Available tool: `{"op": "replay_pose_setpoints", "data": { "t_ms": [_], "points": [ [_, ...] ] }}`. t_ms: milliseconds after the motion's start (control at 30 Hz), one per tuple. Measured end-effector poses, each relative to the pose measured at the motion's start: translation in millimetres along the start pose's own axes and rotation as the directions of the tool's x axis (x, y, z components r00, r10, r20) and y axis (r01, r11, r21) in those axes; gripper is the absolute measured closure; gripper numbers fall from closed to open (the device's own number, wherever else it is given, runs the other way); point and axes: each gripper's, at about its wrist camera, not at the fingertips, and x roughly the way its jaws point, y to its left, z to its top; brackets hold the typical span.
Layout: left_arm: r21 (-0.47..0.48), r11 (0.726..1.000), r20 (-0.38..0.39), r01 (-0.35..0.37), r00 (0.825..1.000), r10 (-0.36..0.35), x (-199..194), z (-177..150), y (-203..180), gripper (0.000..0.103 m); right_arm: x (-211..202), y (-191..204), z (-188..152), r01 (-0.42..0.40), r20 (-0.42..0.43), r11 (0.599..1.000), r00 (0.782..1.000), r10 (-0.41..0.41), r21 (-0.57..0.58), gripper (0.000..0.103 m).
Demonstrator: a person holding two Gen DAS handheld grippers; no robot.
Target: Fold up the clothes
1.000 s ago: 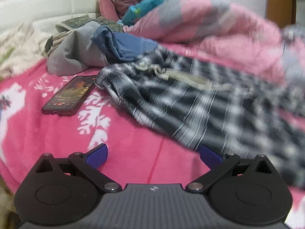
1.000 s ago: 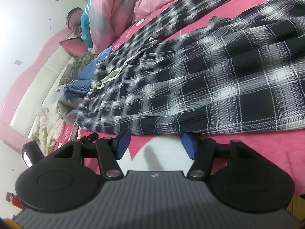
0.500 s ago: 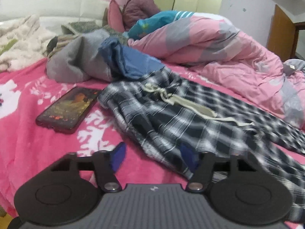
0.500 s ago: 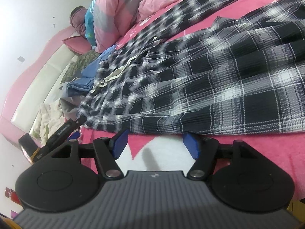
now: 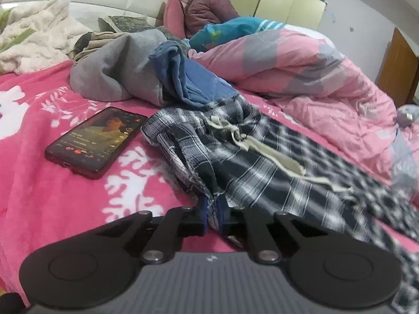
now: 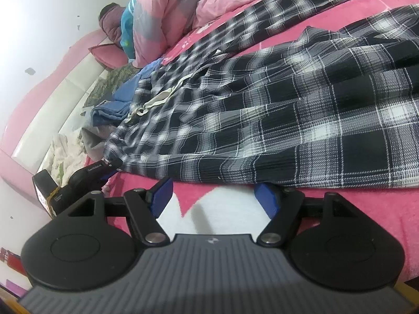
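I had the left hand-held gripper (image 5: 211,210) pinched shut on the waistband edge of the plaid pants (image 5: 262,162), which lay spread on the bed (image 5: 52,196) ahead of it. Right hand-held gripper (image 6: 214,198) was opening, nothing between the pads, hem just beyond. Fabric looked light, floppy; grab edges. Only the left view showed the phone (image 5: 97,141).
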Motion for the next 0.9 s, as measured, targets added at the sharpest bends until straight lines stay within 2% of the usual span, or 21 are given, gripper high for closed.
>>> {"op": "replay_pose_setpoints", "data": {
  "t_ms": [167, 233, 333, 400, 433, 500, 567, 633, 700, 733, 800, 900],
  "points": [
    [-0.08, 0.995, 0.06, 0.066, 0.996, -0.061, -22.2, 18.0, 5.0, 0.098, 0.4, -0.7, 0.7, -0.003, 0.002, 1.0, 1.0, 0.003, 0.017, 0.034],
    [-0.142, 0.985, 0.054, 0.103, 0.994, -0.096, -24.7, 24.6, 11.7, 0.098, 0.1, -1.2, 1.1, -0.006, 0.004, 0.999, 1.0, 0.006, 0.035, 0.034],
    [-0.242, 0.96, 0.026, 0.144, 0.99, -0.142, -20.7, 28.6, 25.6, 0.098, -1.8, -13.0, 5.4, -0.042, 0.016, 0.988, 0.999, 0.04, 0.15, 0.034],
    [-0.301, 0.939, 0.011, 0.166, 0.985, -0.17, -17.5, 30.0, 34.2, 0.098, -1.6, -24.9, 10.0, -0.079, 0.028, 0.963, 0.997, 0.074, 0.259, 0.034],
    [-0.301, 0.939, 0.012, 0.166, 0.985, -0.17, -16.9, 28.7, 35.1, 0.098, -1.6, -30.1, 11.7, -0.094, 0.038, 0.948, 0.996, 0.086, 0.304, 0.035],
    [-0.301, 0.939, 0.015, 0.165, 0.986, -0.169, -15.8, 26.1, 36.8, 0.098, -1.0, -38.8, 14.2, -0.115, 0.059, 0.919, 0.993, 0.1, 0.377, 0.044],
    [-0.311, 0.936, 0.015, 0.167, 0.985, -0.171, -15.5, 25.2, 38.8, 0.098, 0.9, -47.2, 15.1, -0.119, 0.077, 0.893, 0.993, 0.095, 0.434, 0.076],
    [-0.315, 0.933, 0.017, 0.174, 0.984, -0.178, -17.6, 27.2, 41.1, 0.098, 2.1, -56.3, 14.3, -0.124, 0.081, 0.857, 0.992, 0.096, 0.501, 0.098],
    [-0.312, 0.933, 0.02, 0.181, 0.983, -0.184, -19.8, 29.8, 43.5, 0.098, -4.1, -62.9, 11.3, -0.197, 0.122, 0.797, 0.98, 0.155, 0.572, 0.099],
    [-0.31, 0.934, 0.014, 0.179, 0.983, -0.184, -19.2, 30.8, 45.1, 0.098, -9.4, -61.7, 11.0, -0.222, 0.136, 0.786, 0.975, 0.175, 0.577, 0.099],
    [-0.334, 0.927, -0.016, 0.171, 0.982, -0.187, -15.8, 31.0, 48.6, 0.098, -19.8, -57.3, 11.3, -0.235, 0.143, 0.797, 0.972, 0.186, 0.557, 0.1],
    [-0.345, 0.922, -0.051, 0.177, 0.977, -0.206, -12.7, 33.9, 51.6, 0.098, -21.7, -61.1, 6.9, -0.26, 0.125, 0.736, 0.964, 0.235, 0.625, 0.1]
  ]
}}
